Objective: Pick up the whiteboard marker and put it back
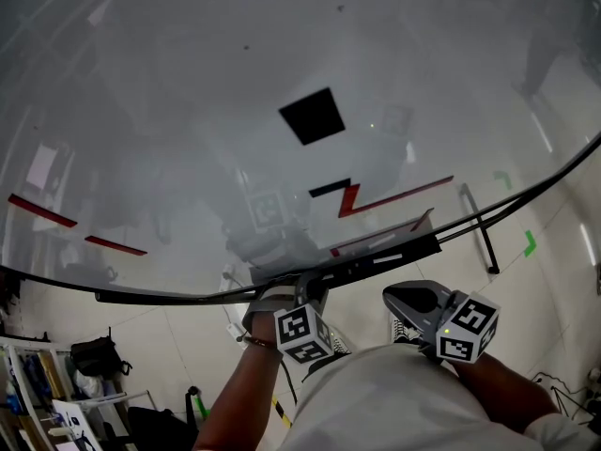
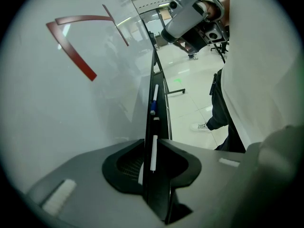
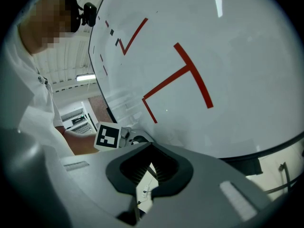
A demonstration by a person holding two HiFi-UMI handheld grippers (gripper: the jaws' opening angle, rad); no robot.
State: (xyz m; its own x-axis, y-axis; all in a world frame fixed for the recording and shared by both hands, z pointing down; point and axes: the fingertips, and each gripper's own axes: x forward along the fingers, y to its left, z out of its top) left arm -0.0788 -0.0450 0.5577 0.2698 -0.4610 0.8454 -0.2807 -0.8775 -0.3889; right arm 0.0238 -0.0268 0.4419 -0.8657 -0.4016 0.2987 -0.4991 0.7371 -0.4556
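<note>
The whiteboard marker (image 2: 153,151), white with a black cap, lies along the black tray (image 2: 162,109) under the whiteboard (image 1: 188,111). My left gripper (image 2: 153,148) is down at the tray, its jaws closed narrowly on the marker's rear end. In the head view the left gripper (image 1: 310,299) touches the tray (image 1: 376,261) at the board's lower edge. A second marker with a blue cap (image 2: 154,101) rests farther along the tray. My right gripper (image 1: 413,301) hangs shut and holding nothing below the tray, to the right.
Red lines and black squares (image 1: 312,116) mark the board. A black stand leg (image 1: 477,231) runs down at the right. Shelves and bags (image 1: 94,360) stand on the floor at the lower left. The person's white shirt (image 1: 394,402) fills the lower middle of the head view.
</note>
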